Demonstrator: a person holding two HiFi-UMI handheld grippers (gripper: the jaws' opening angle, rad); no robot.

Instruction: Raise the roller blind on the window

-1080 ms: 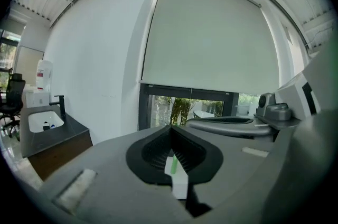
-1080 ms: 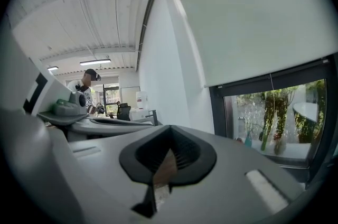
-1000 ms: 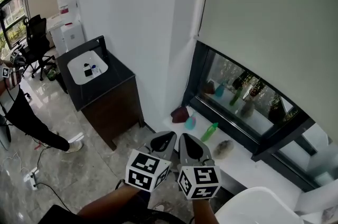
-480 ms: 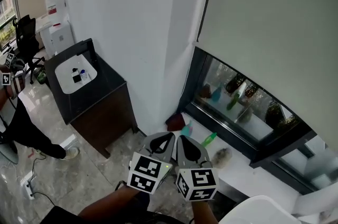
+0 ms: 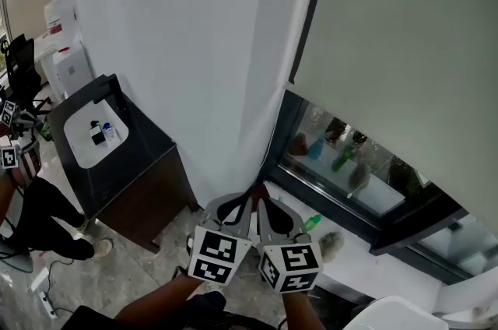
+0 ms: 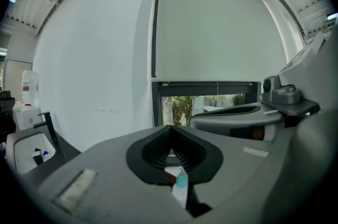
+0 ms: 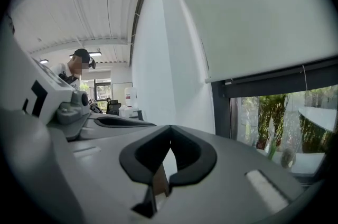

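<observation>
Head view: roller blind [image 5: 405,48] hangs low over the window [image 5: 346,165], glass strip showing below. Left gripper [image 5: 246,204] and right gripper [image 5: 264,205] sit side by side, near level, aimed at the wall corner [image 5: 272,87]. Both jaws closed, empty. Marker cubes [image 5: 219,254] carry black-and-white squares.

I see a green bottle [image 5: 311,222] near the white ledge's [image 5: 359,255] left end, and a white basin [image 5: 74,151] sunk in the dark cabinet's [image 5: 144,180] top.
</observation>
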